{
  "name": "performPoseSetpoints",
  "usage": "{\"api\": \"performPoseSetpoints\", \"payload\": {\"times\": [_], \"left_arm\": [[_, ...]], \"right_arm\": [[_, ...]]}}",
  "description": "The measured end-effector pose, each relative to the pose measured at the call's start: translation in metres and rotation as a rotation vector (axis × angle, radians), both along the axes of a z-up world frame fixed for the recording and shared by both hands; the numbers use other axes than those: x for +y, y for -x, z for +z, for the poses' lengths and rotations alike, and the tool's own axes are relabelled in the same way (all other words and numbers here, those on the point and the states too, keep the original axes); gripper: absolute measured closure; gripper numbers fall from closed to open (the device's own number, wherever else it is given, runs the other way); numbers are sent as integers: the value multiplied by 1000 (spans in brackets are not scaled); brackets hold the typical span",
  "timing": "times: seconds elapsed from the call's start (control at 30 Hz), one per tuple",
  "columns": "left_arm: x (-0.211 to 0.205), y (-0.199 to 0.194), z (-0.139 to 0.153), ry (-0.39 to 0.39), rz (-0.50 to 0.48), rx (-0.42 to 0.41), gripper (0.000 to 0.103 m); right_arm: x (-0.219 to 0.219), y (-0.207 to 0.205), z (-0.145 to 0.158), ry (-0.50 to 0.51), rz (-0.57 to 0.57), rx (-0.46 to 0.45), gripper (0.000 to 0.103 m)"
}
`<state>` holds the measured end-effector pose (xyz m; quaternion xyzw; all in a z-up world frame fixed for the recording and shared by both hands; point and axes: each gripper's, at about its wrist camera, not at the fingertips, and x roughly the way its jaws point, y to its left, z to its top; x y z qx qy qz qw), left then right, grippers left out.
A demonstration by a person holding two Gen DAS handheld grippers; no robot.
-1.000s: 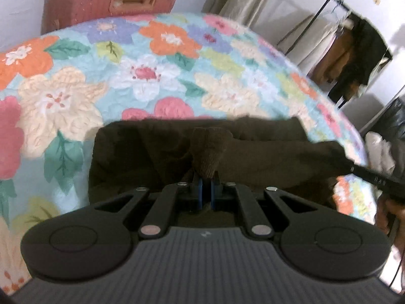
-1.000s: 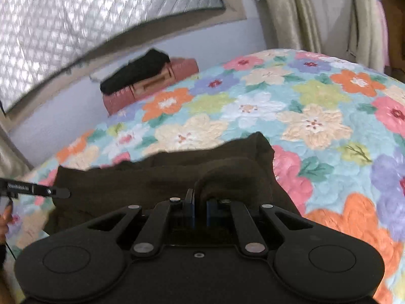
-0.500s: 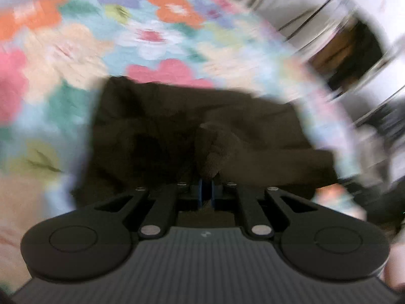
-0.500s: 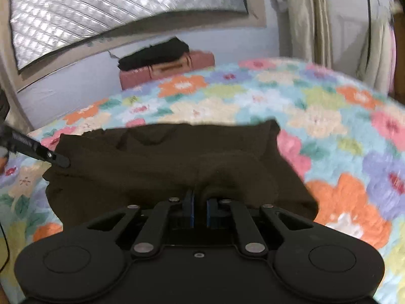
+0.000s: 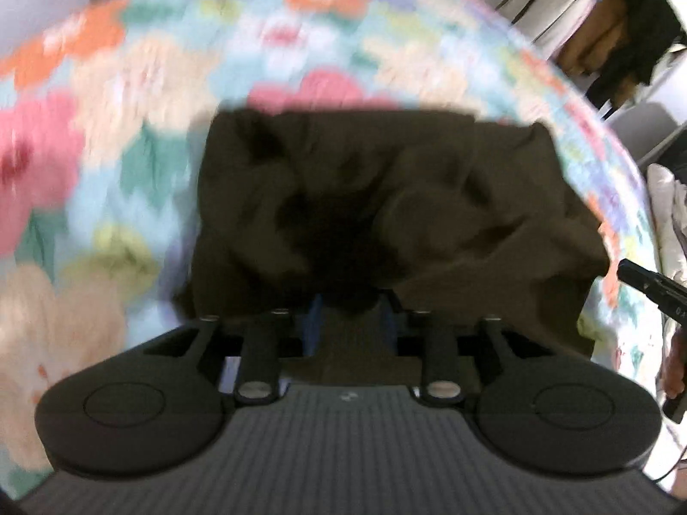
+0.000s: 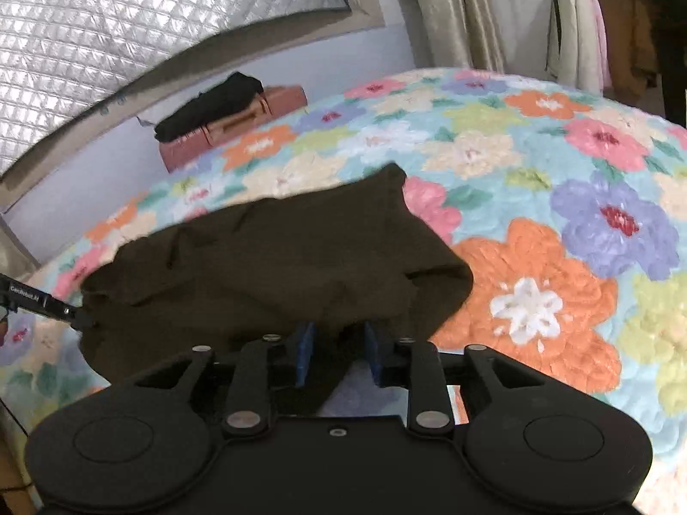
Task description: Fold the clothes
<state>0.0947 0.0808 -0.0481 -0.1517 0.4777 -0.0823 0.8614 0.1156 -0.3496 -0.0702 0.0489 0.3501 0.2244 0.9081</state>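
A dark brown garment (image 5: pixel 386 197) lies folded and rumpled on the floral bedspread (image 5: pixel 107 137); it also shows in the right wrist view (image 6: pixel 266 270). My left gripper (image 5: pixel 350 313) is open at the garment's near edge, with loose cloth draped between its blue pads. My right gripper (image 6: pixel 337 343) is open at the garment's other near corner, cloth lying between its pads. The right gripper's tip (image 5: pixel 648 285) shows at the right of the left wrist view. The left gripper's tip (image 6: pixel 47 304) touches the garment's left corner in the right wrist view. The left wrist view is blurred.
The bedspread (image 6: pixel 536 197) spreads out to the right of the garment. A reddish suitcase (image 6: pixel 240 124) with black clothing on it stands by the wall behind the bed. A clothes rack (image 5: pixel 618 43) with hanging garments and curtains (image 6: pixel 455 13) stand beyond the bed.
Both grippers have opened and let go of the garment's edge. The garment has dropped onto the bed, folded over itself. The left camera is moving fast.
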Motion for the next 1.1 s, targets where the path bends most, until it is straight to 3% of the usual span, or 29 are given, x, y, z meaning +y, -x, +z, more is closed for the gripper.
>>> {"api": "performPoseSetpoints", "payload": {"times": [0.07,0.13,0.23,0.27,0.33,0.4,0.43,0.57,0.7,0.8,0.93,1.0,1.1], "left_arm": [[-5,2,5,-19,-15,-61,62],[-10,2,6,-16,-31,-104,62],[-18,-2,7,-13,-49,-164,60],[-21,-5,6,-18,-67,-183,52],[-28,-14,0,-36,-95,-198,48],[-34,-23,-9,-66,-110,-182,56],[-37,-24,-12,-78,-114,-169,90],[-38,-7,-2,-68,-144,-183,95],[-22,30,28,65,-144,-250,95],[-25,43,19,20,-189,-205,95],[-30,34,-22,-44,-192,10,93],[-28,31,-26,-23,-184,32,92],[-27,31,-15,-25,-190,-7,89]], "right_arm": [[11,0,7,33,26,-27,55],[23,-5,10,53,65,-45,50],[41,-14,12,78,124,-62,48],[48,-19,13,95,156,-65,48],[64,-26,11,170,227,-78,47],[81,-33,7,261,308,-90,45],[88,-36,5,303,345,-93,42],[105,-47,-3,400,427,-88,40],[101,-43,-1,372,472,-1,40],[91,-26,-6,361,530,103,41],[79,-1,-13,348,567,201,44],[73,5,-12,338,530,192,44],[60,2,4,239,434,164,43]]}}
